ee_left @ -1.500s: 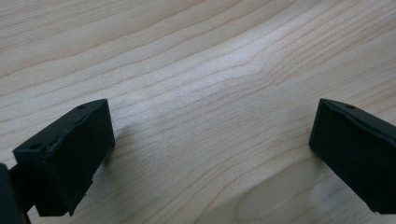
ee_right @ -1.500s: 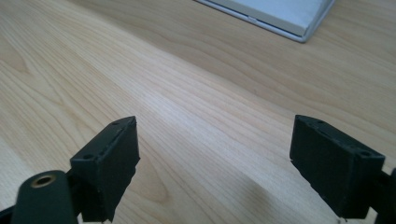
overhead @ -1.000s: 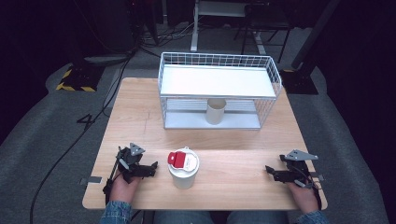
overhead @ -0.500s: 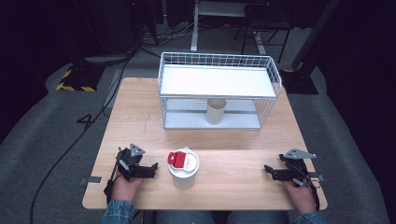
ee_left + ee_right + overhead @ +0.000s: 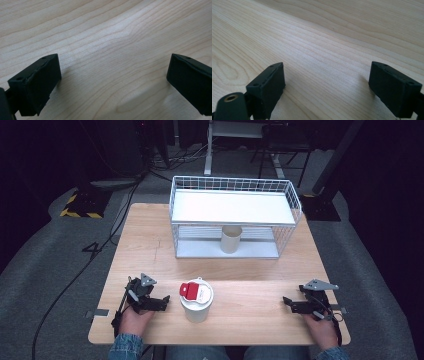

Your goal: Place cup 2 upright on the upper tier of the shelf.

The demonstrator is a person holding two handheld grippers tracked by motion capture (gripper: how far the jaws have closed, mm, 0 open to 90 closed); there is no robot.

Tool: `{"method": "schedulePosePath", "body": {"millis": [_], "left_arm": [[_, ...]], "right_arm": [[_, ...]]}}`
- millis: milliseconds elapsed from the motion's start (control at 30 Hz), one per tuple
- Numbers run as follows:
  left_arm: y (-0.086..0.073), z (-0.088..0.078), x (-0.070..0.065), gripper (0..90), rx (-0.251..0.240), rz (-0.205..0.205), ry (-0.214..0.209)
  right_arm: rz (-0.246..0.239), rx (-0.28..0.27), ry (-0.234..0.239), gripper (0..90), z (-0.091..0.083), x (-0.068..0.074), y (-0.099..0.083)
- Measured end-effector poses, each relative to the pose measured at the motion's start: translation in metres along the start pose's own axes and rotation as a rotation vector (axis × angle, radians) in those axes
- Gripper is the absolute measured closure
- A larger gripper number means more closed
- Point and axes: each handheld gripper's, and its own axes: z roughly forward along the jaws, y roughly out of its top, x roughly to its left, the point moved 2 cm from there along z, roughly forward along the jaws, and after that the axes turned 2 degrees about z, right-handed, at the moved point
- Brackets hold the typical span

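A white cup (image 5: 196, 301) with a red and white lid stands on the wooden table (image 5: 250, 280) near its front edge. My left gripper (image 5: 164, 303) rests on the table just left of the cup, pointing at it, open and apart from it. In the left gripper view, the left gripper (image 5: 113, 80) has only bare wood between its jaws. My right gripper (image 5: 288, 304) lies at the front right and points left, far from the cup. The right gripper (image 5: 327, 82) is open, its jaws having opened a little just before now with nothing between them.
A white wire rack (image 5: 235, 185) with a flat white shelf stands at the back of the table. A beige cup (image 5: 231, 239) stands upright beneath that shelf. Dark floor with cables surrounds the table.
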Motion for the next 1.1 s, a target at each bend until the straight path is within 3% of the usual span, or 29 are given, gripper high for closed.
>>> {"method": "schedulePosePath", "body": {"millis": [267,467,667,833,1033,1100], "left_arm": [[-0.001,-0.027,-0.010,0.1,-0.055,0.020,-0.046],[-0.006,-0.051,-0.030,1.6,-0.105,0.096,-0.085],[-0.007,-0.067,-0.043,0.5,-0.170,0.118,-0.101],[-0.006,-0.074,-0.052,0.1,-0.187,0.141,-0.122],[-0.004,-0.082,-0.070,0.1,-0.237,0.147,-0.211],[-0.002,-0.083,-0.075,0.1,-0.249,0.166,-0.230]], "right_arm": [[0.000,0.000,0.000,13.5,0.000,0.000,0.000],[0.000,0.000,0.000,13.5,0.000,0.000,0.000],[0.000,0.000,0.000,13.5,0.000,0.000,0.000],[0.000,0.000,0.000,13.5,0.000,0.000,0.000],[0.000,0.000,0.000,13.5,0.000,0.000,0.000],[0.000,0.000,0.000,13.5,0.000,0.000,0.000]]}}
